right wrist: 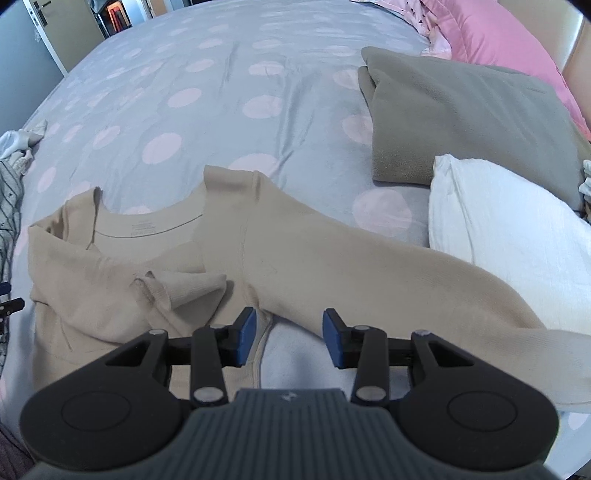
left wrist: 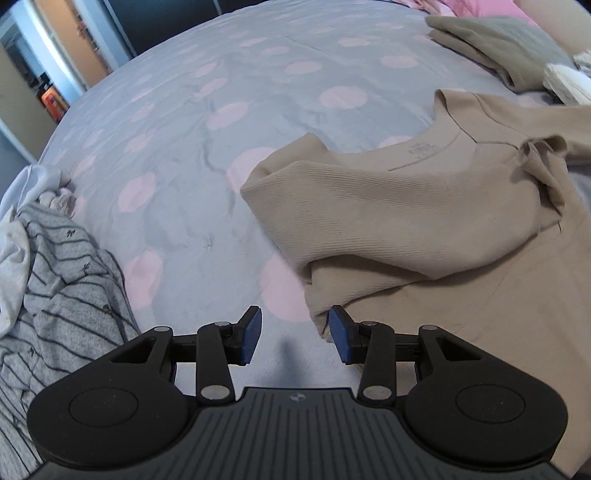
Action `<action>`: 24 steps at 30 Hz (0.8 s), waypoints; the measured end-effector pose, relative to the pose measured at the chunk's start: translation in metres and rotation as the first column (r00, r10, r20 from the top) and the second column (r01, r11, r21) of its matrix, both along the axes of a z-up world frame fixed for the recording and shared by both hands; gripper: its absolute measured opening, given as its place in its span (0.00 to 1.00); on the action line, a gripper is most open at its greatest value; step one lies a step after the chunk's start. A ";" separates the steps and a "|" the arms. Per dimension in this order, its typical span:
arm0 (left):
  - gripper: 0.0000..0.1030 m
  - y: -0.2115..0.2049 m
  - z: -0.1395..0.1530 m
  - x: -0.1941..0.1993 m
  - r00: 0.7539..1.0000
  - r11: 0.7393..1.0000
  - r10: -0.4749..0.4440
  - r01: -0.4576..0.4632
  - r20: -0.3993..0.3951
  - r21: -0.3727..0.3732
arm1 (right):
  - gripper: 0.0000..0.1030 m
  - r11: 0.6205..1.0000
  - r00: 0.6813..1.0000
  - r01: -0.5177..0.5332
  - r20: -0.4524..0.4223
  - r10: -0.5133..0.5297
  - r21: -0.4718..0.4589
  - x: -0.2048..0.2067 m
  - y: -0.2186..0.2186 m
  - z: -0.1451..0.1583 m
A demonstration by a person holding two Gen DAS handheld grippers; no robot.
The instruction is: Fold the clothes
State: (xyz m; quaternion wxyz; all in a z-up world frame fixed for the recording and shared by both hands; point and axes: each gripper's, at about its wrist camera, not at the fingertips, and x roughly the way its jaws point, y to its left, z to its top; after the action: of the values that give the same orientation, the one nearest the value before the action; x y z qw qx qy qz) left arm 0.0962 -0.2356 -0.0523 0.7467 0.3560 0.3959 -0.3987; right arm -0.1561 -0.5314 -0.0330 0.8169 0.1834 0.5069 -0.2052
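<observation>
Two folded piles (right wrist: 461, 122), striped heap (left wrist: 62, 280), pink pillow (right wrist: 491, 40)

Soft dim daylight; faint shadows; strong fisheye bending, dark corners; slight blur throughout.

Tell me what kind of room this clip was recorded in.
Most likely a home bedroom: clothes lie on a bed with a grey, pink-dotted cover, a pink pillow sits at its head, and a door stands beyond.

The dotted bedspread (left wrist: 229, 122) lay bare to the left of the beige top (left wrist: 424, 221). A striped garment heap (left wrist: 62, 280) blocked the near left; folded grey fleece (right wrist: 461, 118) and white towel (right wrist: 517, 240) crowded the right.
</observation>
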 end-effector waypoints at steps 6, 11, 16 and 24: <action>0.37 -0.006 -0.005 -0.003 0.999 0.998 -0.049 0.050 -0.007 0.025 | 0.42 0.991 0.995 0.097 0.003 -0.098 0.091 0.012 -0.014 -0.011; 0.37 -0.012 -0.009 0.000 0.998 0.997 -0.054 0.054 -0.018 0.050 | 0.42 0.977 0.992 0.110 0.038 -0.119 0.181 0.026 -0.014 -0.009; 0.37 -0.017 -0.010 0.002 0.998 0.996 -0.063 0.064 -0.030 0.058 | 0.42 0.972 0.995 0.086 0.038 -0.096 0.220 0.049 0.001 -0.015; 0.37 -0.023 -0.012 0.000 0.995 0.993 -0.098 0.100 -0.036 0.062 | 0.24 0.918 0.986 0.167 -0.047 -0.161 0.360 0.074 0.007 -0.049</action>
State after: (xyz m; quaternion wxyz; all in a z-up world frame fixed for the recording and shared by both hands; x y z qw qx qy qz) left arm 0.0957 -0.2588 -0.0646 0.7078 0.3920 0.4026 -0.4281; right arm -0.0821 -0.5240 -0.0821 0.7446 0.3714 0.5255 -0.1773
